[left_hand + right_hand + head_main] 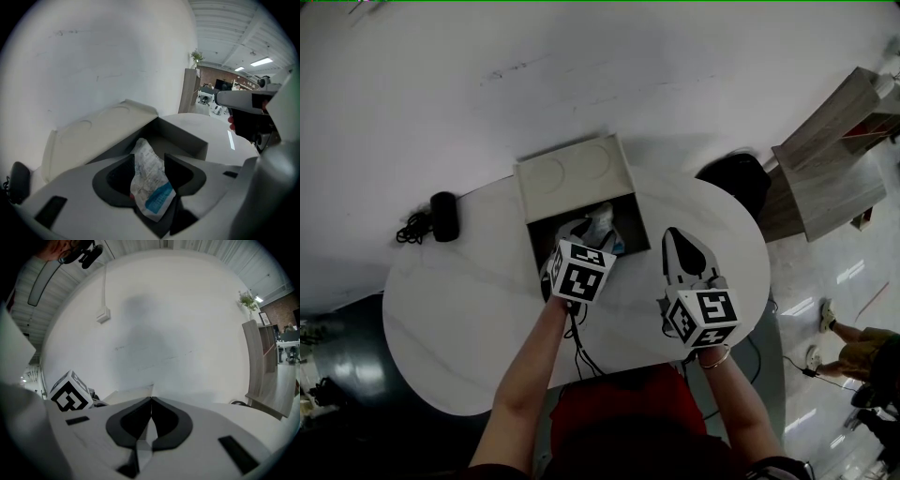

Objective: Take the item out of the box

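The packet [152, 187], crumpled white with a blue patch, stands on end inside the box [183, 138], and the box sits at the counter's [469, 309] far edge with its lid [574, 176] thrown back toward the wall, so the mouth is clear from the near side. The left gripper [149, 159] dips steeply into that mouth, jaws spread wide to either side of the packet and not visibly squeezing it: lined up for the pinch, I'd say, with nothing grasped yet. The right gripper [151, 401] hangs over the counter's right side, well clear of the box, jaws clenched on nothing, leaving the left its room.
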{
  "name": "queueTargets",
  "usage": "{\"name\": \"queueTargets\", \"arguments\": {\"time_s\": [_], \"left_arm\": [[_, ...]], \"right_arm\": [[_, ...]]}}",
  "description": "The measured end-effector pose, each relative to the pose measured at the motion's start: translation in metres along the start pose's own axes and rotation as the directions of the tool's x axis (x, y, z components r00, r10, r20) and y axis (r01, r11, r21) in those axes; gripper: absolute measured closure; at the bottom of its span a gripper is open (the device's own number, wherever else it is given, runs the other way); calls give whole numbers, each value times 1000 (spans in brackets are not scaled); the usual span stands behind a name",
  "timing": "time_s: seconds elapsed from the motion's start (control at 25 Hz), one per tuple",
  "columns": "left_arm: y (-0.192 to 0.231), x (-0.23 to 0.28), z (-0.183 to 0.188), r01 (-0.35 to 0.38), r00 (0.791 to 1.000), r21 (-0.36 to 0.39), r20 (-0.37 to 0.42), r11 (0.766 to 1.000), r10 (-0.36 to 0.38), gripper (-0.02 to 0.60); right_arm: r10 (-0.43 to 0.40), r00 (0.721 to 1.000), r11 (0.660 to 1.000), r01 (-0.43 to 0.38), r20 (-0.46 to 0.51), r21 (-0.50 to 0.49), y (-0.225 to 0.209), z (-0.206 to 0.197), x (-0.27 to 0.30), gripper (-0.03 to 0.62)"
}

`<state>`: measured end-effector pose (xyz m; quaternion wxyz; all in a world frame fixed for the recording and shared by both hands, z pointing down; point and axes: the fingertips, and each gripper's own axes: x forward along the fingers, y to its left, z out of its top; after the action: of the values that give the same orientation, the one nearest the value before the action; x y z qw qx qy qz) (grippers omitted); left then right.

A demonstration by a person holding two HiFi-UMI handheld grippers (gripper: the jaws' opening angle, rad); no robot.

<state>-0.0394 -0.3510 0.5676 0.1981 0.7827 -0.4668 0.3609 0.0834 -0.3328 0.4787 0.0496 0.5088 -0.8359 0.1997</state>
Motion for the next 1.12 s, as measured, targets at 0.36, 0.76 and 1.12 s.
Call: {"name": "queueTargets", "arguments": {"time_s": [0.36,0.76,1.12], "left_arm": [[1,9,-10,-1,996,-10,-94,1000,0,385],[0,19,-21,9,981,2,-194,1000,-8,387],[-2,22,-25,42,973,11,-226,999,-38,420]], "right_arm": [[4,1000,1000,-4,-15,3,0,-4,5,579],[-10,1000,1000,10,-25,14,-6,-7,6,579],[-24,999,1000,24,-26,17,-9,-8,4,579]]}}
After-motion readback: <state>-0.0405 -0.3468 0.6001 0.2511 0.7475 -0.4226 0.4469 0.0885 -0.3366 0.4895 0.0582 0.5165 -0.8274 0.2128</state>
